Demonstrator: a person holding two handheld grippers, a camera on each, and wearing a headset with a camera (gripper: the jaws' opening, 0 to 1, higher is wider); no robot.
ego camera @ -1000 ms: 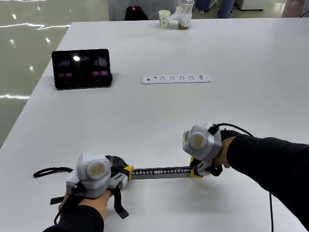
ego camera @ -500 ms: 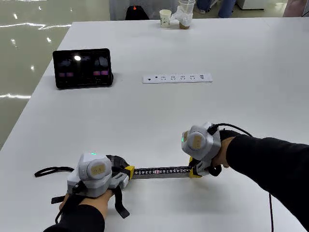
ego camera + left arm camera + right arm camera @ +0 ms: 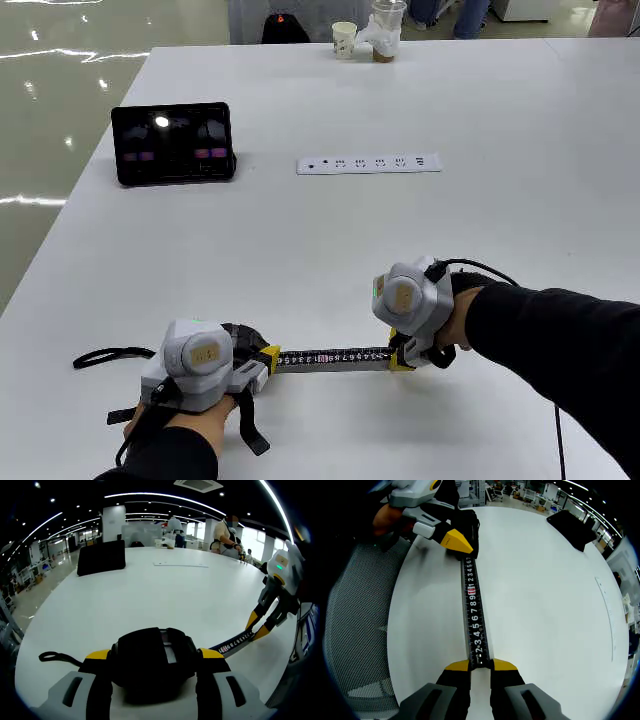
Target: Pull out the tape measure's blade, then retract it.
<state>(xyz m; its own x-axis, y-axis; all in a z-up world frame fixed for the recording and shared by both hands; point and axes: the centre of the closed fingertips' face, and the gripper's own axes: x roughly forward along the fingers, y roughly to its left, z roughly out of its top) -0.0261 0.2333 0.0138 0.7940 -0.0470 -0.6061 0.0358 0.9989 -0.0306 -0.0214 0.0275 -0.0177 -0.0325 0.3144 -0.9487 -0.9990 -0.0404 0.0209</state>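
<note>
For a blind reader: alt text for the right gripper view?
Yellow-tipped fingers of the right gripper pinch the end of a numbered metal tape blade running across the white table to a black case held by the left gripper.

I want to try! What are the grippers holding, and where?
The left gripper clamps the tape measure by its black case; the right gripper pinches the blade by its end.
</note>
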